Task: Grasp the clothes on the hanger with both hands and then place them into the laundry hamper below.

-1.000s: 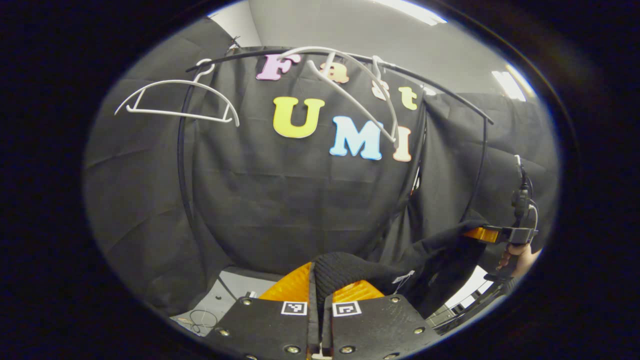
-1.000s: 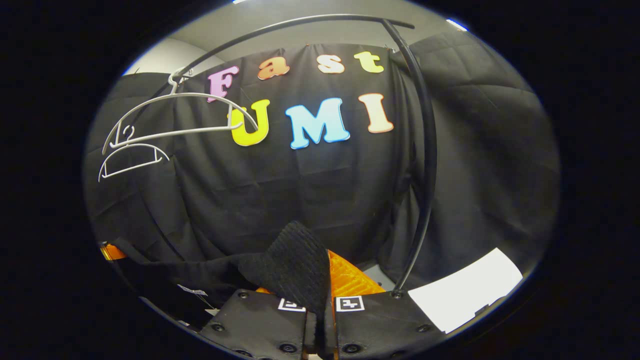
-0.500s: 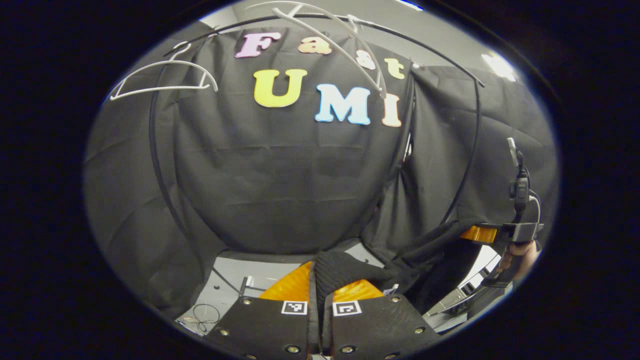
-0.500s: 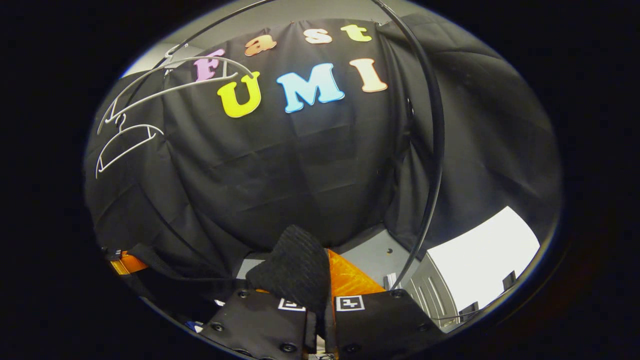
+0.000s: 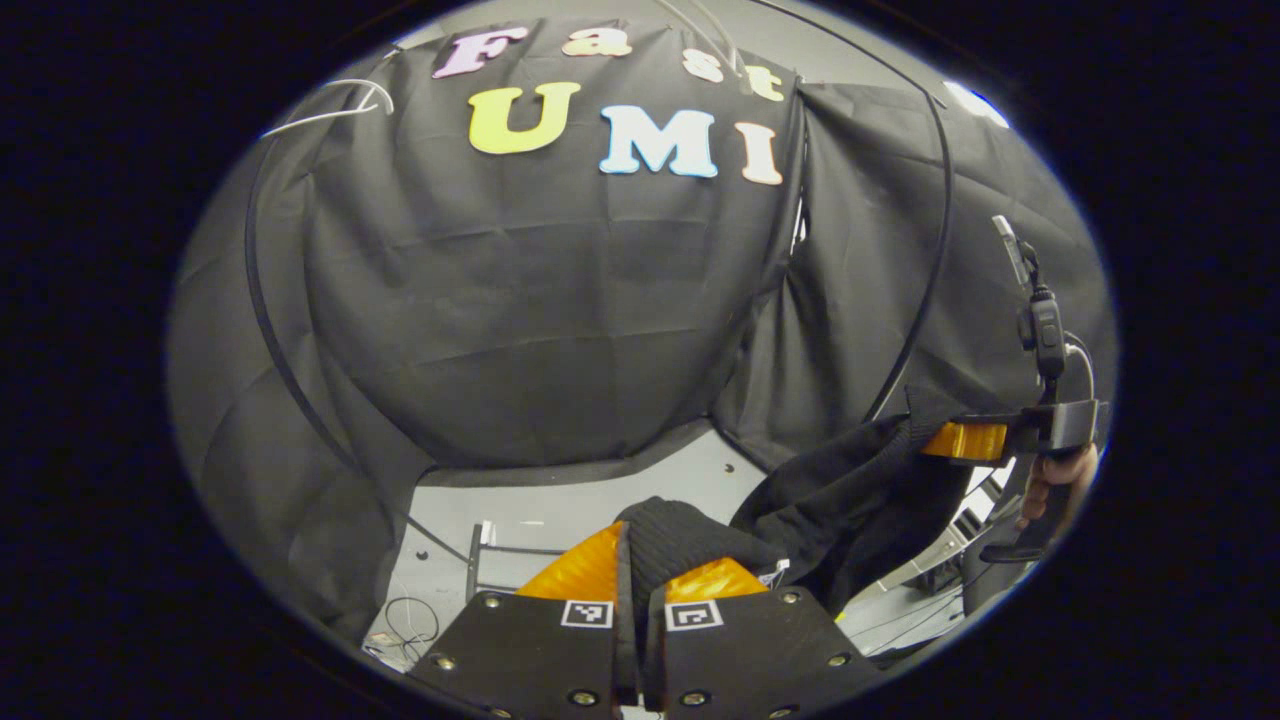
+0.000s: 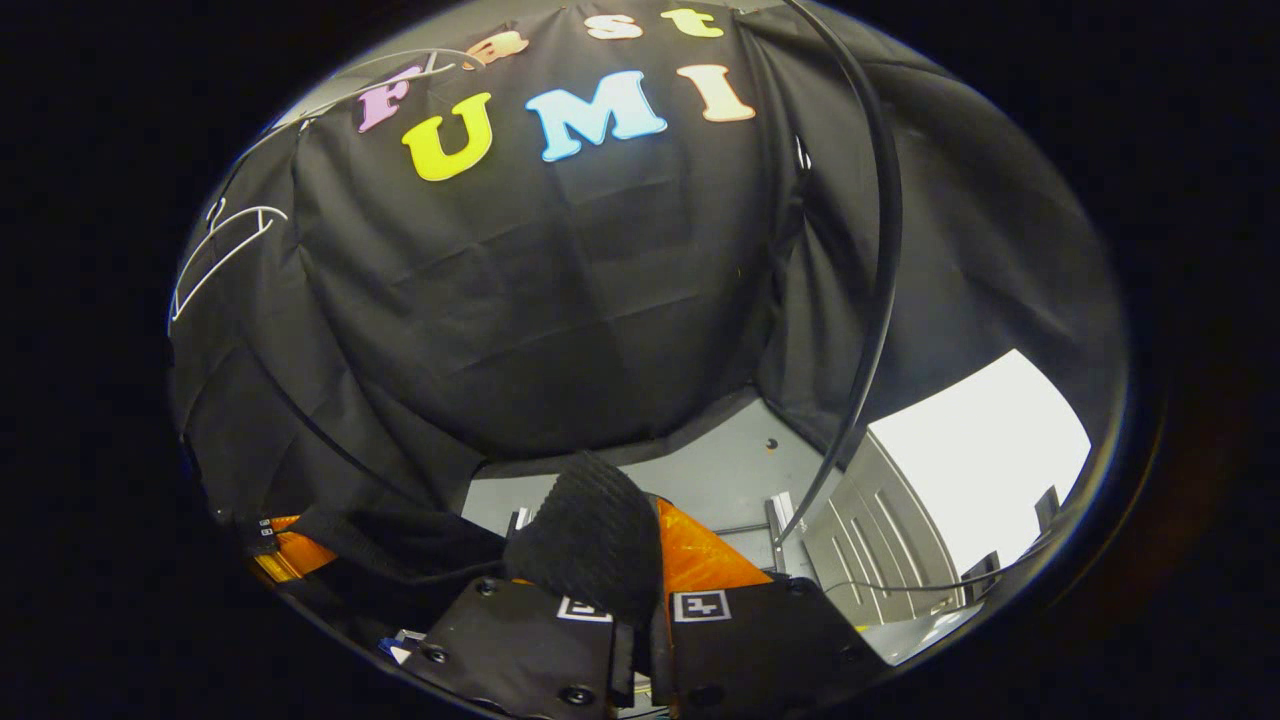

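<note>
Jaws of the left gripper (image 5: pixel 640 575) pinched on a knit fold of the black garment (image 5: pixel 850 490); right gripper (image 6: pixel 645 570) likewise clamped on its other end. Garment sags between them, off the hangers. A hand (image 5: pixel 1050 480) grips the far tool. Beyond: grey floor (image 5: pixel 570 505), black rack rail (image 6: pixel 880 280), white hangers (image 6: pixel 225 250) up high.

- The garment (image 5: pixel 850 490) is black; its gripped edge (image 6: pixel 590 540) has a ribbed knit texture.
- A hanger (image 5: pixel 330 105) is white, and so is the other hanger (image 6: pixel 225 250).
- The clothes rail (image 6: pixel 880 250) is black.
- The booth wall (image 5: pixel 520 300) is plain black cloth.
- The floor (image 6: pixel 700 480) is pale grey.
- The square markers (image 5: pixel 588 613) are black-and-white patterned.
</note>
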The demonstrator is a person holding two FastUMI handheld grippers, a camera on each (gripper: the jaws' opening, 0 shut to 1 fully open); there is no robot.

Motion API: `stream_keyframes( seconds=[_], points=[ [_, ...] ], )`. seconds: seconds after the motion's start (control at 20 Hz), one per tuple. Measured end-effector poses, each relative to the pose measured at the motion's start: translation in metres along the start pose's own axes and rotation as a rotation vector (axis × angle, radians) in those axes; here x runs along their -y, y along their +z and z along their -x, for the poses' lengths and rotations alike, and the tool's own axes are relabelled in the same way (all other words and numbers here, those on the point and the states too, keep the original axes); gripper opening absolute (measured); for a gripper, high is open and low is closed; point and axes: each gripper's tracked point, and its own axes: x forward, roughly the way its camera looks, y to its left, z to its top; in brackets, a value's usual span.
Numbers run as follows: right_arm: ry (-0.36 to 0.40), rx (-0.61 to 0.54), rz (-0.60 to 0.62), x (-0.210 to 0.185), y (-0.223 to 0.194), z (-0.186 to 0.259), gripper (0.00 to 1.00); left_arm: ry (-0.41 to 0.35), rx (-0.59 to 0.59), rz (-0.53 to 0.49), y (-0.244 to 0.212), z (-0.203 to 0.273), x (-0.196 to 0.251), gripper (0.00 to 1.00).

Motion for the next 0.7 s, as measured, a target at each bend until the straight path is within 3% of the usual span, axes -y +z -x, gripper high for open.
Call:
stream_keyframes(
  seconds=[0.4, 0.55, 0.6, 0.65, 0.7],
  points=[
    [-0.024, -0.106, 0.021, 0.0, -0.028, -0.016, 0.12, 0.026, -0.054, 0.045, -0.043, -0.047, -0.012, 0.04],
    [-0.011, -0.165, 0.02, -0.002, -0.044, -0.017, 0.25, 0.05, -0.108, 0.047, -0.069, -0.044, -0.014, 0.05],
    [-0.003, -0.187, 0.017, -0.004, -0.049, -0.015, 0.27, 0.072, -0.122, 0.049, -0.076, -0.039, -0.018, 0.11],
    [0.015, -0.203, 0.016, -0.008, -0.053, -0.011, 0.38, 0.088, -0.141, 0.056, -0.083, -0.036, -0.023, 0.19],
    [0.033, -0.216, 0.016, -0.013, -0.055, -0.01, 0.33, 0.097, -0.157, 0.066, -0.091, -0.031, -0.023, 0.2]
  ],
)
